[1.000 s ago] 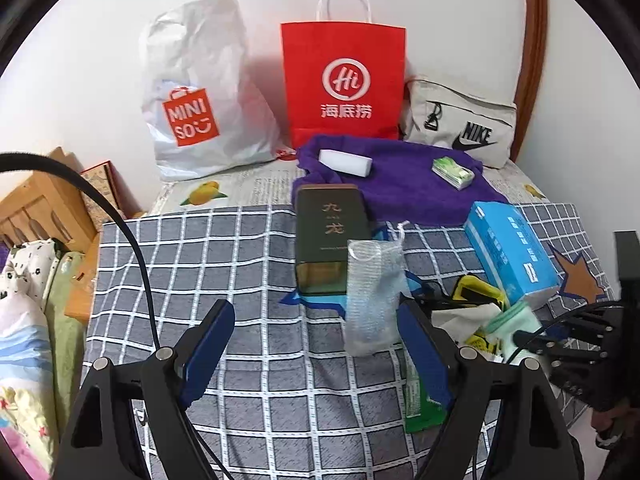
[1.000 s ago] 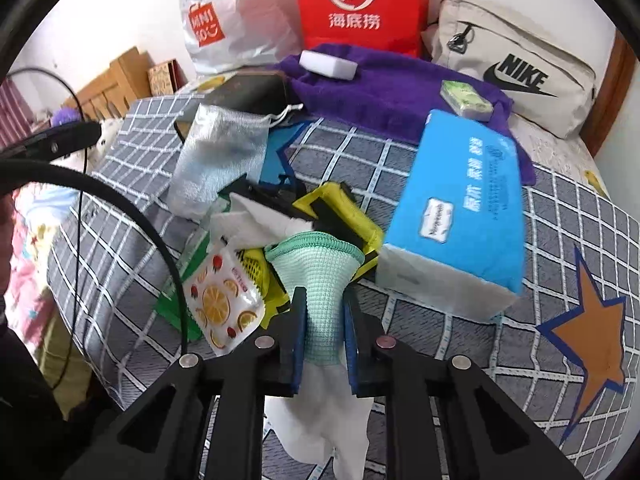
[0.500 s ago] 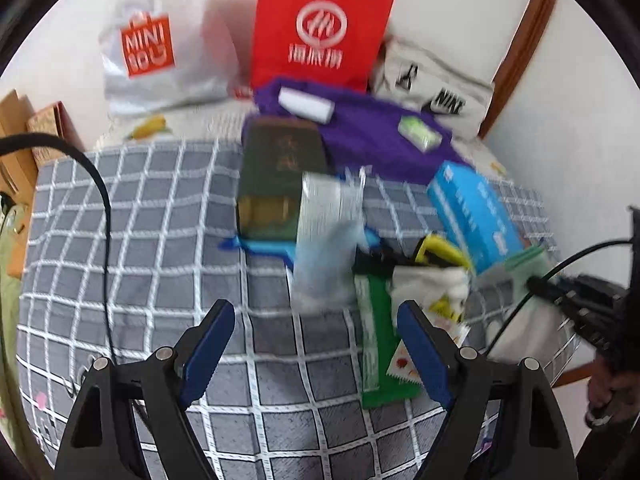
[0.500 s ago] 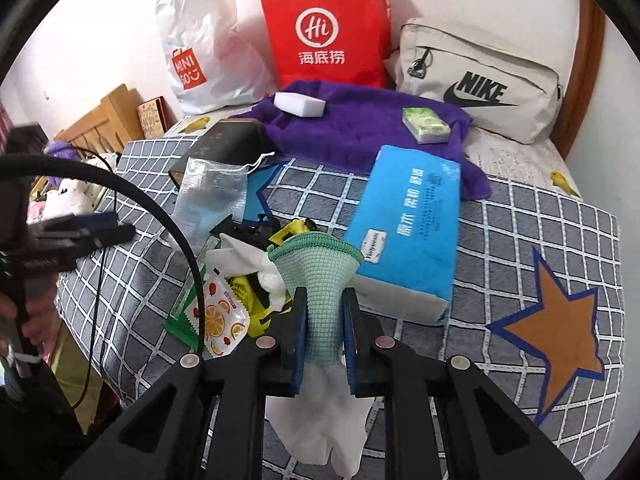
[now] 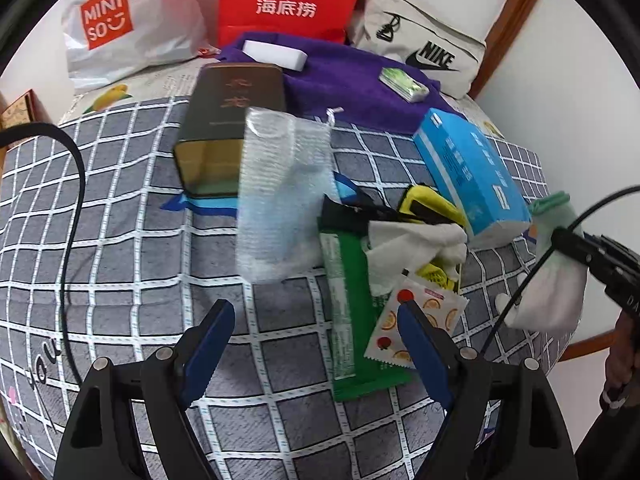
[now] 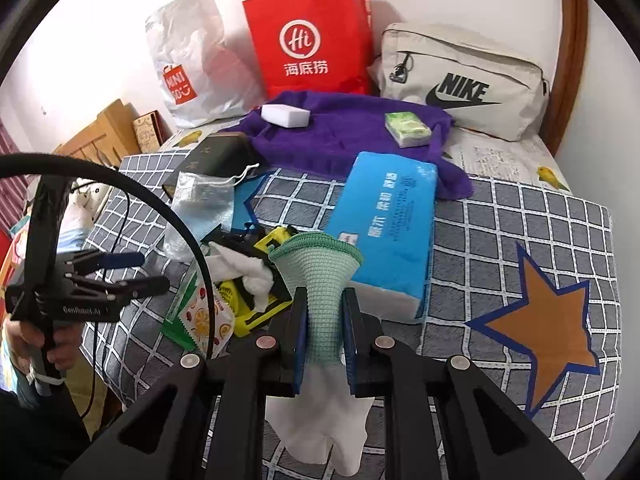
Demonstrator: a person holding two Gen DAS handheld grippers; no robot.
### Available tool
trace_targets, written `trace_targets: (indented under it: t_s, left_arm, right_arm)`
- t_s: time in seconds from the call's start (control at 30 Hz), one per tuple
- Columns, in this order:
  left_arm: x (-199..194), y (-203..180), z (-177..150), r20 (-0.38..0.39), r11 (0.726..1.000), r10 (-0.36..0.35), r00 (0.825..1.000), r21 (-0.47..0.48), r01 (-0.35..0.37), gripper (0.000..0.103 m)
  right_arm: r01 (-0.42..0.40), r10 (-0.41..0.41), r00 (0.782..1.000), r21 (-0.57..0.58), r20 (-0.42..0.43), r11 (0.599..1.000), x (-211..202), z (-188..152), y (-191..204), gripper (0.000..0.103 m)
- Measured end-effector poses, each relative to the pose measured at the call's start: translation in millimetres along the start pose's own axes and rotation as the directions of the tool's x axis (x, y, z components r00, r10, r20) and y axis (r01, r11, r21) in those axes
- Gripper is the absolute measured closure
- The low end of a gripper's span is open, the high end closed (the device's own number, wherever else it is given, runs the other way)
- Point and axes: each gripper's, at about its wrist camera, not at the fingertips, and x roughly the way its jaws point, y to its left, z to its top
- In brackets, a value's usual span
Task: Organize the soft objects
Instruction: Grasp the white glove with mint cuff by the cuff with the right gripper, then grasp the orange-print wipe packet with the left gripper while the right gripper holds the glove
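Glove (image 6: 322, 312), white with a green ribbed cuff, is the item in hand: it hangs over the near edge of the checked bedspread (image 6: 500, 240), well clear of the clutter, pinched at the cuff by the right gripper (image 6: 323, 344), whose pads are clenched on it. Scanning left to right in the left wrist view: left gripper (image 5: 314, 334) hovers over the bedspread with its jaws spread wide and nothing between them; ahead of it lies a clear mesh pouch (image 5: 280, 196) against a dark tin box (image 5: 230, 120); then a green packet (image 5: 344, 312), a fruit-print sachet (image 5: 416, 330), a second white glove (image 5: 416, 248) on a yellow item, the blue tissue pack (image 5: 468, 172), and at far right the held glove. Step judged: first glove lifted, its mate not yet collected. Next move likely calls for the open gripper to come down on the second glove without snagging the sachet beside it, or for the held one to be set down somewhere tidy; which is not decidable here. Orientation: long axis of the held glove runs roughly vertical, cuff flaring upward and away from the gripper, fingers dangling down below the pads.
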Motion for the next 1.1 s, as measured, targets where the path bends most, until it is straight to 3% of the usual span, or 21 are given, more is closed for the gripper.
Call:
trace_targets:
  t_s: [0.43,0.67,0.93,1.1]
  left_arm:
    - [14,-3,1,-0.033,1.000,0.002,0.999,0.014,-0.002,0.020]
    - [2,17,-2,0.035,0.999,-0.038,0.999,0.008,0.038,0.020]
    - [18,-38,-7,-0.037,0.974,-0.125,0.992,0.185,0.129,0.020]
    - [32,-68,-15,-0.059,0.954,-0.060,0.996,0.289,0.075,0.016]
  right_arm:
    - [-0.018,0.018,1.000,0.048,0.003,0.999,2,2,-14,0.087]
    - [-0.038,0.035,0.998,0.060,0.058,0.997,-18,-1,-20,0.087]
    - [-0.047,0.041,0.997,0.083,0.065,0.995,-24,-16,-31,0.087]
    - [-0.044,0.036,0.997,0.113,0.070,0.993,-28,-24,-44,0.087]
